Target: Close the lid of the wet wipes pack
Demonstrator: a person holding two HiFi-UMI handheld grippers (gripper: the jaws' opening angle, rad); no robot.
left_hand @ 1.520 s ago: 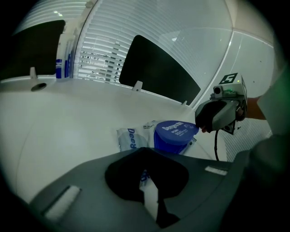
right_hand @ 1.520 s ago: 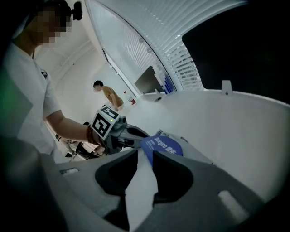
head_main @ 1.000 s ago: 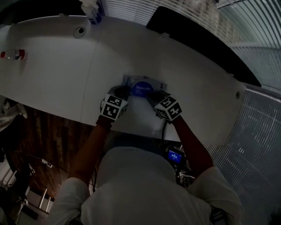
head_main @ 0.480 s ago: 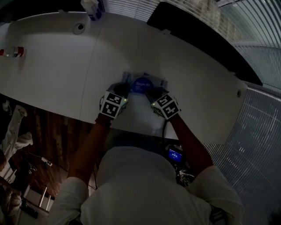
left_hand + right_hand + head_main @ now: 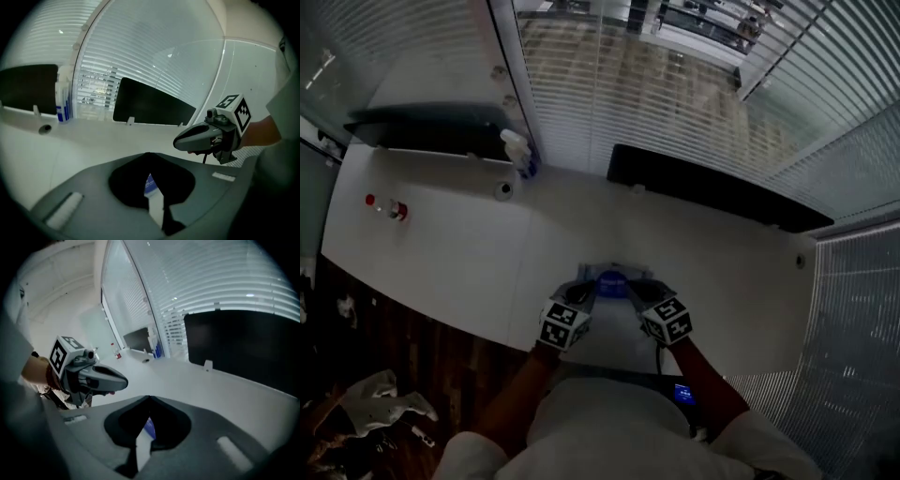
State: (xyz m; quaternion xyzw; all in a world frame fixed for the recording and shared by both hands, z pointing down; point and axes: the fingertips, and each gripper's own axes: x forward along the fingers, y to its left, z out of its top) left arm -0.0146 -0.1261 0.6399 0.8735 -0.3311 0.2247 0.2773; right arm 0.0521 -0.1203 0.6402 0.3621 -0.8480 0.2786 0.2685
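Note:
The wet wipes pack (image 5: 612, 284) lies on the white table (image 5: 469, 253) near its front edge, its blue oval lid facing up and looking flat. My left gripper (image 5: 584, 294) hangs over the pack's left end and my right gripper (image 5: 640, 292) over its right end. Both point down toward it from the near side. In the left gripper view my left gripper (image 5: 149, 154) has its jaws together, with a blue sliver of the pack (image 5: 149, 185) showing below them. The right gripper (image 5: 150, 398) is likewise shut and holds nothing, with the pack (image 5: 149, 427) beneath.
A spray bottle (image 5: 517, 150) and a round grommet (image 5: 503, 190) sit at the table's back left. A small red-capped item (image 5: 397, 212) stands at the far left. Black panels (image 5: 703, 187) line the back edge before a glass wall with blinds.
Both grippers have risen off the pack and tipped more steeply down. The head view has pulled up and back, so the table looks smaller and more of the room shows.

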